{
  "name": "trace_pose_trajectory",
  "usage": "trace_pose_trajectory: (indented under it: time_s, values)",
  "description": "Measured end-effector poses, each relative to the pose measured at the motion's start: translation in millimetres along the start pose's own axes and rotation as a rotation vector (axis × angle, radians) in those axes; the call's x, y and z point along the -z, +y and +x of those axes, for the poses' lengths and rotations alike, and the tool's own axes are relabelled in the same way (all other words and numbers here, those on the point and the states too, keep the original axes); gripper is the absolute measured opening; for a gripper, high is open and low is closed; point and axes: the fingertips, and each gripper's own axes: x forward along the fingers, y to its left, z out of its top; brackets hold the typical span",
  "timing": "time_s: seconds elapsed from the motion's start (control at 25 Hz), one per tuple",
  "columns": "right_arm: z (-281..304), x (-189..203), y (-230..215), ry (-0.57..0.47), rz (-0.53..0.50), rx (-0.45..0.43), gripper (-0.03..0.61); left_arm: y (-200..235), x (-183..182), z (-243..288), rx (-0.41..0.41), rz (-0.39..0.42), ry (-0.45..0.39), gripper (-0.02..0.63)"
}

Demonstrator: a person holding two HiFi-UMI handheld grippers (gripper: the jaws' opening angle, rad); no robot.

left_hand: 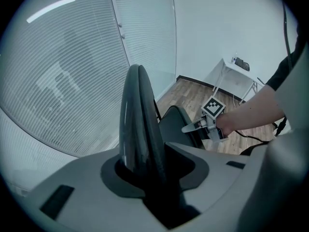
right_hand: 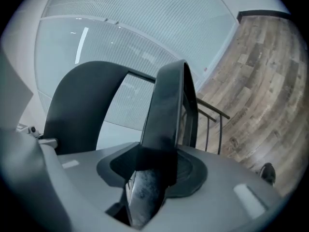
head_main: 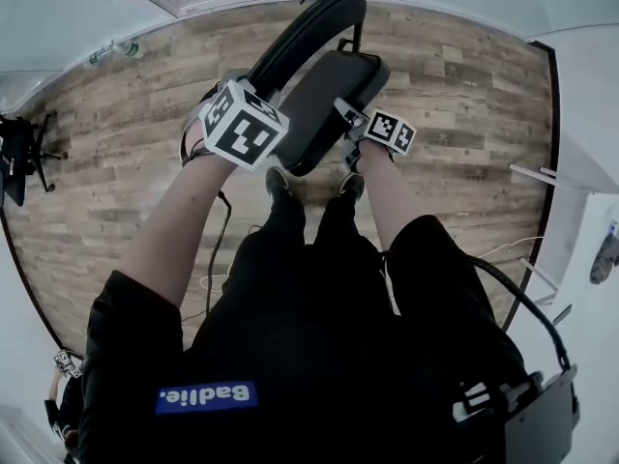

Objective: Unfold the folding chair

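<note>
A black folding chair stands in front of me, its curved backrest (head_main: 309, 32) rising above the padded seat (head_main: 324, 100). My left gripper (head_main: 247, 114) is shut on the backrest's edge (left_hand: 139, 124), which runs up between the jaws of my left gripper (left_hand: 145, 175). My right gripper (head_main: 363, 126) grips the seat's side. In the right gripper view the seat edge (right_hand: 166, 120) sits pressed between the jaws of my right gripper (right_hand: 154, 178), with the backrest (right_hand: 79, 105) to its left. The left gripper view also shows the right gripper (left_hand: 200, 126) at the seat (left_hand: 174, 124).
Wood-plank floor (head_main: 455, 95) all round. A bottle (head_main: 118, 48) lies by the far wall and a black stand (head_main: 21, 153) is at the left. A white table (left_hand: 236, 71) stands by the wall. Blinds (left_hand: 72, 71) cover the glass wall. My feet (head_main: 279, 180) are just behind the chair.
</note>
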Motion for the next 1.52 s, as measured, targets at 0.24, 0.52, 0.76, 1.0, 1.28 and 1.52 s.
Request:
trace_pose_trajectory:
  time_s: [0.24,0.52,0.76,1.0,1.28,1.52]
  values:
    - [-39.2,11.8,-75.7,-0.049,0.110,0.062,0.163,-2.1,13.0,19.1,0.051,-0.024,-0.018,0.121]
    - [-63.0,20.1,-155.6,-0.064,0.159,0.154,0.204,-1.3,26.0,43.0,0.117,-0.076,-0.014,0.121]
    - [-68.3,27.7,-212.4,-0.066,0.157,0.183,0.231,10.1,39.7,71.9,0.165,-0.104,-0.019,0.123]
    - [-62.9,23.8,-256.5,-0.069,0.135,0.177,0.255,29.6,55.0,100.0,0.205,-0.158,-0.037,0.126]
    - [-54.7,23.0,-290.9,-0.086,0.142,0.125,0.271,55.9,73.1,135.9,0.211,-0.193,-0.030,0.148]
    - [-55.4,27.3,-321.3,-0.110,0.145,0.126,0.296,63.8,85.6,158.2,0.184,-0.208,-0.019,0.176]
